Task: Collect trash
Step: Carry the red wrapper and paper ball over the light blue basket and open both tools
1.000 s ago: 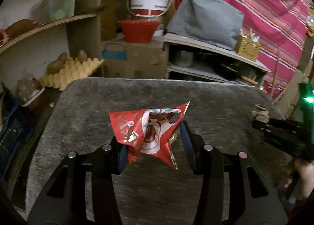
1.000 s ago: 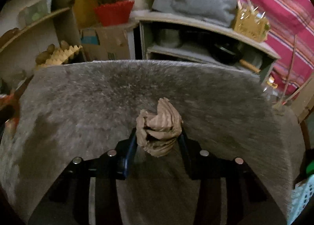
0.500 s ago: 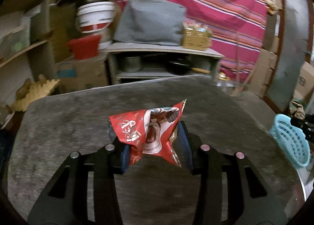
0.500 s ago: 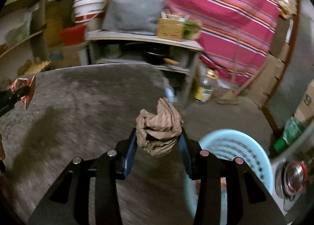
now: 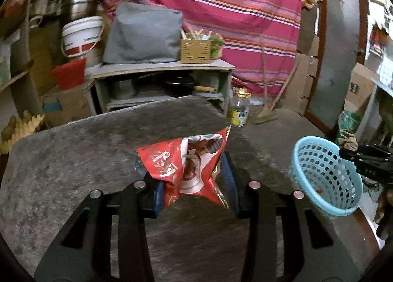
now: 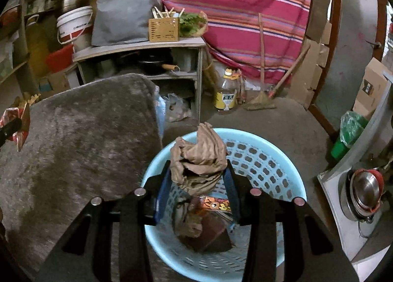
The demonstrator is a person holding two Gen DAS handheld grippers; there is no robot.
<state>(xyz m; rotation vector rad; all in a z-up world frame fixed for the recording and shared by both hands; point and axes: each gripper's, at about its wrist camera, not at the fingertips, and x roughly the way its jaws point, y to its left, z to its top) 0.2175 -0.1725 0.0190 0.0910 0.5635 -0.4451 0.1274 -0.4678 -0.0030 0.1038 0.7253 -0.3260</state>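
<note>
In the left wrist view my left gripper (image 5: pixel 191 176) is shut on a crumpled red snack wrapper (image 5: pixel 181 166) above the grey fuzzy table top (image 5: pixel 73 159). To its right a light blue perforated basket (image 5: pixel 326 178) stands beyond the table's edge, with my right gripper (image 5: pixel 353 154) over its rim. In the right wrist view my right gripper (image 6: pixel 197 171) is shut on a crumpled brown paper wad (image 6: pixel 199 159) directly above the basket (image 6: pixel 277 154). Several pieces of trash (image 6: pixel 203 228) lie inside. The red wrapper (image 6: pixel 22 119) shows at the left edge.
Behind the table stands a grey shelf unit (image 6: pixel 137 46) with pots and a wooden box. A yellow-labelled bottle (image 6: pixel 226 95) and a broom (image 6: pixel 260 102) are on the floor by a striped cloth. A steel pot (image 6: pixel 366 193) and green bag (image 6: pixel 351 129) sit right.
Both grippers have swung to the right across the table with their loads. The basket has come into view, and the right gripper with the brown paper now hangs over it.
</note>
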